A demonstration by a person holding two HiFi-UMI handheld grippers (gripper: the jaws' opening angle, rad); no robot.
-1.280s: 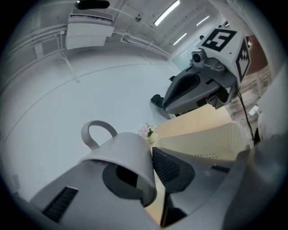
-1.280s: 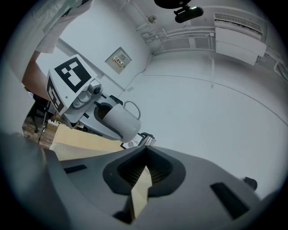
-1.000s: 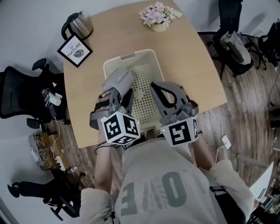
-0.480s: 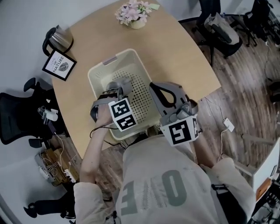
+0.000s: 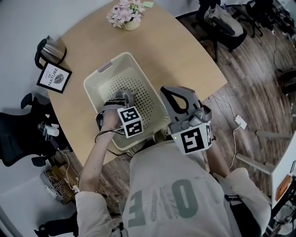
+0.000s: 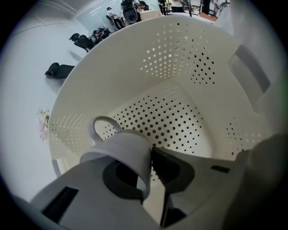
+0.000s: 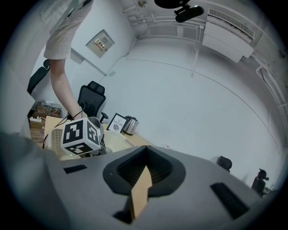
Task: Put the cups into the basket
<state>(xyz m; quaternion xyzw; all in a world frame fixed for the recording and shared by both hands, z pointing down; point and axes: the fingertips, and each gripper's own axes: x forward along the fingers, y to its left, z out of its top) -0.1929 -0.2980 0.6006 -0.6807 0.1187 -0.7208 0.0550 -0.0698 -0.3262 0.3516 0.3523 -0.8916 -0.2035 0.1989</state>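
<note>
A white cup (image 6: pixel 120 152) with its handle (image 6: pixel 102 126) pointing up hangs tilted inside the cream perforated basket (image 6: pixel 180 81). My left gripper (image 6: pixel 149 165) is shut on the cup's wall, one jaw inside the mouth and one outside. In the head view the left gripper (image 5: pixel 118 100) reaches down into the basket (image 5: pixel 98 74) and hides the cup. My right gripper (image 5: pixel 173 95) hovers over the basket's near right rim, shut with nothing in it. In the right gripper view its jaws (image 7: pixel 145 170) meet, leaving only a thin sliver between them.
The basket stands near the front edge of a round wooden table (image 5: pixel 185 60). A kettle (image 5: pixel 48 50) and a framed sign (image 5: pixel 54 77) sit at the left, a flower pot (image 5: pixel 124 13) at the far edge. Office chairs (image 5: pixel 18 134) stand round the table.
My left gripper has moved forward and down into the basket with the cup in it. The right gripper has stayed over the basket's near right corner.
</note>
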